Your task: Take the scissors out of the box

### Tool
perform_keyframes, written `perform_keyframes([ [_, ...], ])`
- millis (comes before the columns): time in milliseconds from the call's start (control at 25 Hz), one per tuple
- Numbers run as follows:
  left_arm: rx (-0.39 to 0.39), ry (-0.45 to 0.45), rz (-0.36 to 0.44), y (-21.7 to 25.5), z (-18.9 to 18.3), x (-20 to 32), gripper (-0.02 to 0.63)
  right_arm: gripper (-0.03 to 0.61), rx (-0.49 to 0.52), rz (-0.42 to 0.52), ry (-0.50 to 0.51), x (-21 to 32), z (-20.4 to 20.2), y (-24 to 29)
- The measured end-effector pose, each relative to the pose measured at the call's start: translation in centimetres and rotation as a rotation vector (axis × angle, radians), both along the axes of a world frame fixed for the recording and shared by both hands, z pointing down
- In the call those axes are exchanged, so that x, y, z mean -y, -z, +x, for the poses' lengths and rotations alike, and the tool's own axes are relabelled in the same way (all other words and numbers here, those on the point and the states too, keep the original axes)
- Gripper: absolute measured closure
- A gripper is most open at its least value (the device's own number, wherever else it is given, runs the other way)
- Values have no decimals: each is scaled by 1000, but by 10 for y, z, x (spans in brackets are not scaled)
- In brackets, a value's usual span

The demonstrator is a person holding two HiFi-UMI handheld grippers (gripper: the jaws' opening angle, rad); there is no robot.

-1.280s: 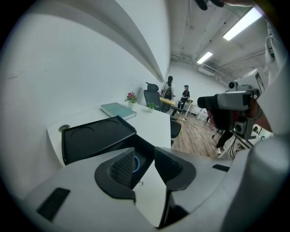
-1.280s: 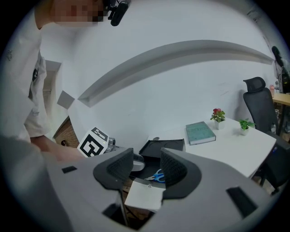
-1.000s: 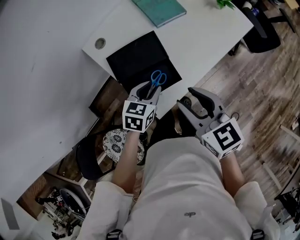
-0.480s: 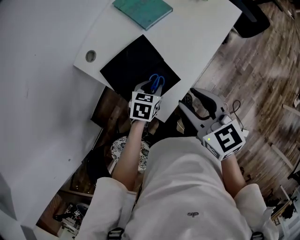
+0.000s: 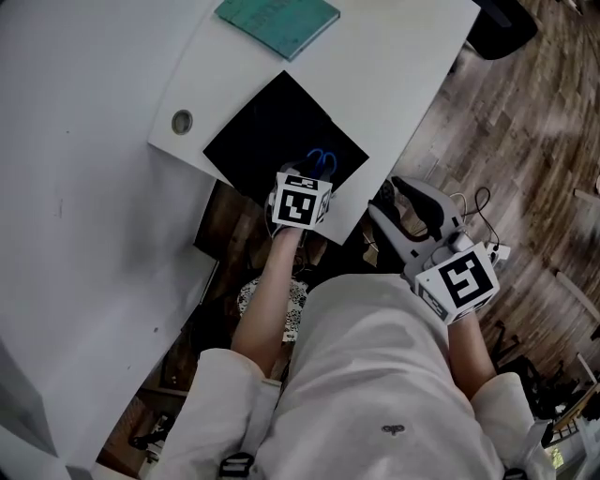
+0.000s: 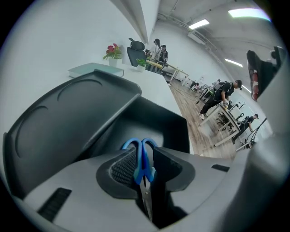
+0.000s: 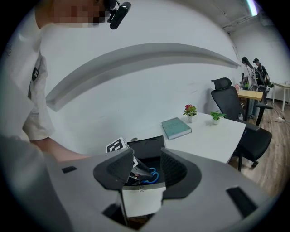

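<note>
While the blue-handled scissors [image 5: 322,161] lie inside the open black box [image 5: 262,131], at the end of it nearest you, your left gripper [image 5: 309,178] reaches down into that box over them. In the left gripper view the handle loops stand between its jaws, which have just been closing. The left pad [image 6: 123,166] lies right against the blue handle and the right pad sits just clear of it, so the scissors are not clamped yet. The box sits at the near edge of the white table [image 5: 394,84]. A teal book [image 5: 277,21] lies toward the table's far edge, and a round grommet [image 5: 182,121] is set near its left corner, just beside the box. Your right gripper [image 5: 405,199] hangs off the table's near edge, over the wooden floor [image 5: 525,141]. Its jaws are spread with nothing between them, and it points toward the box
</note>
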State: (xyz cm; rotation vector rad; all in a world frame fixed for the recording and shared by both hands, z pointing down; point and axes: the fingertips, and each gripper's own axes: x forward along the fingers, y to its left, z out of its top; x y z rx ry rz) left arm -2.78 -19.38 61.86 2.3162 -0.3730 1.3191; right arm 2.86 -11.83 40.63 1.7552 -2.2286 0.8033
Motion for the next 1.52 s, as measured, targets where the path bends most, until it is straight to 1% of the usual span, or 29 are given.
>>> perform_keyframes([
  [280,24,-3,-19,-9,1,0,497,385,9,-10,-25,-1,3,-3],
  [440,40,-9,-10,-10,-1,1,514,387,12,-17,-28,-1,4,-3],
  [640,47,-14,1,-9,1,1,515,387,21,-13,-23,0,5,-3],
  [840,25,10,1,-9,2,3,518,388,21,-16,-16,1,5,-4],
  [1120,17,-4,-30,-9,0,3,522,391,15,-12,-14,1,3,-1],
  [1320,4,-5,-6,1,-7,5,522,391,8,2,-7,4,-4,2],
  [1520,-49,-7,20,23,-17,4,522,391,2,13,2,7,-17,4],
])
